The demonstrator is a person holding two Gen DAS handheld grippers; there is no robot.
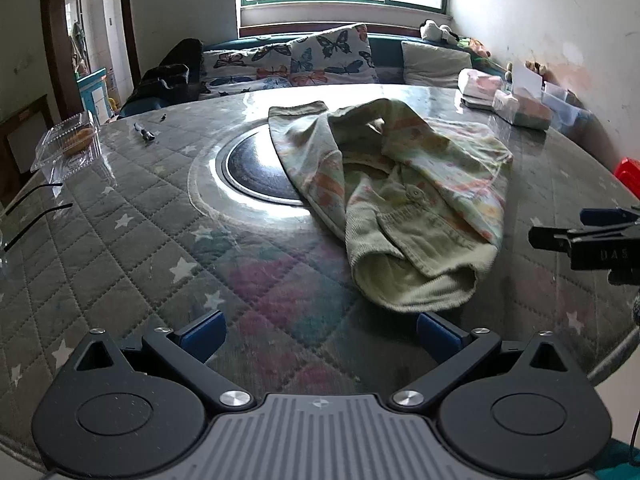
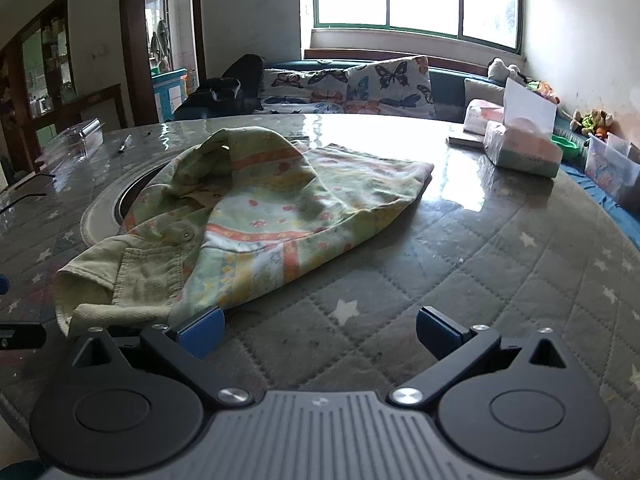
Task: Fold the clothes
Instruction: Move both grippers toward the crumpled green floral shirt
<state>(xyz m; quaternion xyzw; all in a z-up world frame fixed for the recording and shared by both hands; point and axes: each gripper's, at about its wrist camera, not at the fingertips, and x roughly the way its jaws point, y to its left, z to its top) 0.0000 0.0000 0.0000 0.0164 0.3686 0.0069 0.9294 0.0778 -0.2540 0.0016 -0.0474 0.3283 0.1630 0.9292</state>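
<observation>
A pale green child's garment (image 1: 404, 200) with orange and yellow print lies crumpled on the round table, partly over the dark centre disc (image 1: 256, 168). My left gripper (image 1: 320, 338) is open and empty, just short of the garment's near cuff. My right gripper (image 2: 319, 332) is open and empty; its left fingertip (image 2: 202, 330) sits at the garment's near edge (image 2: 256, 216). The right gripper also shows at the right edge of the left wrist view (image 1: 560, 228).
The table has a quilted star cover (image 1: 120, 240) under glass. A clear plastic box (image 1: 68, 144) and a pen (image 1: 144, 132) lie at the left. Tissue packs and boxes (image 2: 520, 148) stand at the right. A sofa with butterfly cushions (image 1: 320, 56) is behind.
</observation>
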